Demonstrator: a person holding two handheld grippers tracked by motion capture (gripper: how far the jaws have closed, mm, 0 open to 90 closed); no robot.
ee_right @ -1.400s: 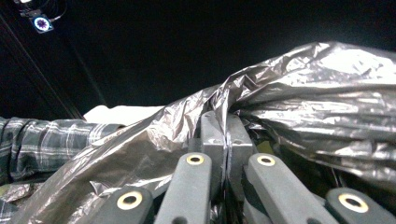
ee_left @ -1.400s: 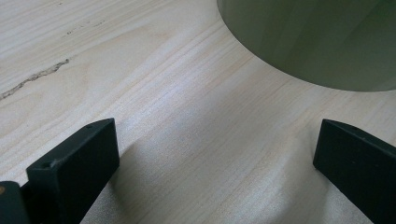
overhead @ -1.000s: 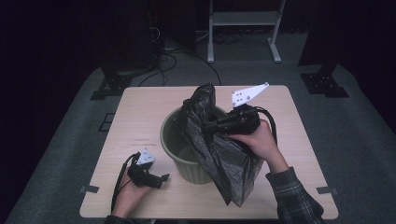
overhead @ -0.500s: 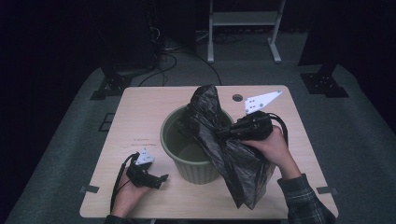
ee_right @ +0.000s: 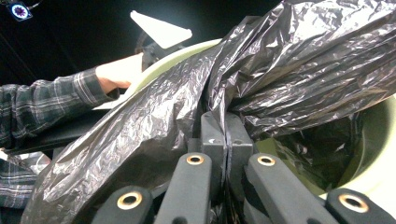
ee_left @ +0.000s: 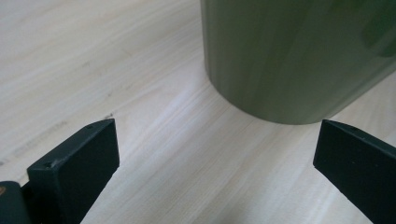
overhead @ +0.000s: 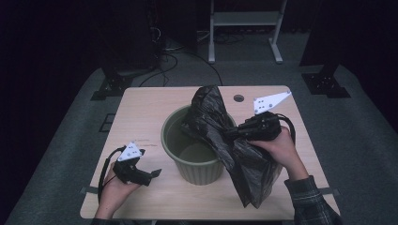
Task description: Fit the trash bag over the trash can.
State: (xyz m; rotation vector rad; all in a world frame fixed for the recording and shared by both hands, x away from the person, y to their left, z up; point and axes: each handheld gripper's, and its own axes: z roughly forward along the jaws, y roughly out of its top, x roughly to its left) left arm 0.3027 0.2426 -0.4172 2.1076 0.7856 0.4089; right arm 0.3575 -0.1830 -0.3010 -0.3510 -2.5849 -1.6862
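high view, bottom left of the frame: the left gripper hangs just above the table, jaws spread wide and holding nothing; in the left gripper view they frame bare wood with the green bin just ahead. lower right of the high view, the right gripper is clamped tight on a gather of the black bin bag, which hangs from the grip, one end draped over the bin's right rim and partly inside, the other end slumped on the table toward the bottom edge. in the right gripper view the jaws stand pressed together on a fold of plastic at lower centre.

the work looks like lining the bin. to do it well, i'd judge the free left gripper should come in and pinch the bag's mouth on the near rim while the right keeps its hold, so the two can spread the opening apart. pull gently; thin film tears or slips, and the light bin may tip or slide if dragged sideways.
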